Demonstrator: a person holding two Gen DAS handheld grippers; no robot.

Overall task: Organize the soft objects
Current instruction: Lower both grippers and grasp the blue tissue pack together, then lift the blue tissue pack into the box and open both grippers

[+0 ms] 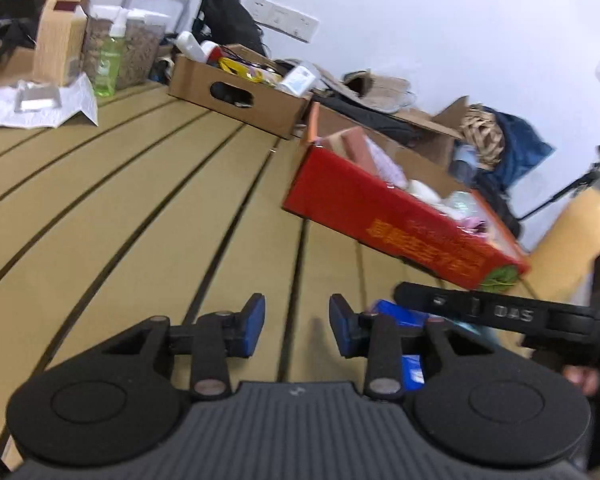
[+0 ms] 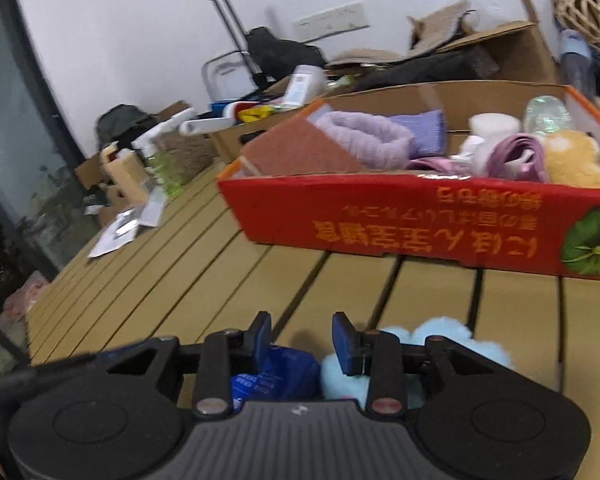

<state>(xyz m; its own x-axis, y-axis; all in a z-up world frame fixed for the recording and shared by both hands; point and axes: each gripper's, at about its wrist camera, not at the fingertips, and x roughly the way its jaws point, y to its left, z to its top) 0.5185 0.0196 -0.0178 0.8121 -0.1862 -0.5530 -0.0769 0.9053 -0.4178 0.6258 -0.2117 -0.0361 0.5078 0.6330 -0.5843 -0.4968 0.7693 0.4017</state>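
While level, left tool (image 1: pixel 297 328) gaping (empty), right tool (image 2: pixel 302 340) likewise

You're working in cluttered storage-like room: cardboard boxes (image 1: pixel 236 98), bags, luggage trolley (image 2: pixel 224 20) crowding slatted table (image 1: pixel 140 200) against white wall.

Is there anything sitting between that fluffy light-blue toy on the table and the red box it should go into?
Nothing visible does. The fluffy light-blue plush toy lies on the slatted tan table, just under the open right gripper. Only bare slats separate it from the red cardboard box, whose near wall it must clear.
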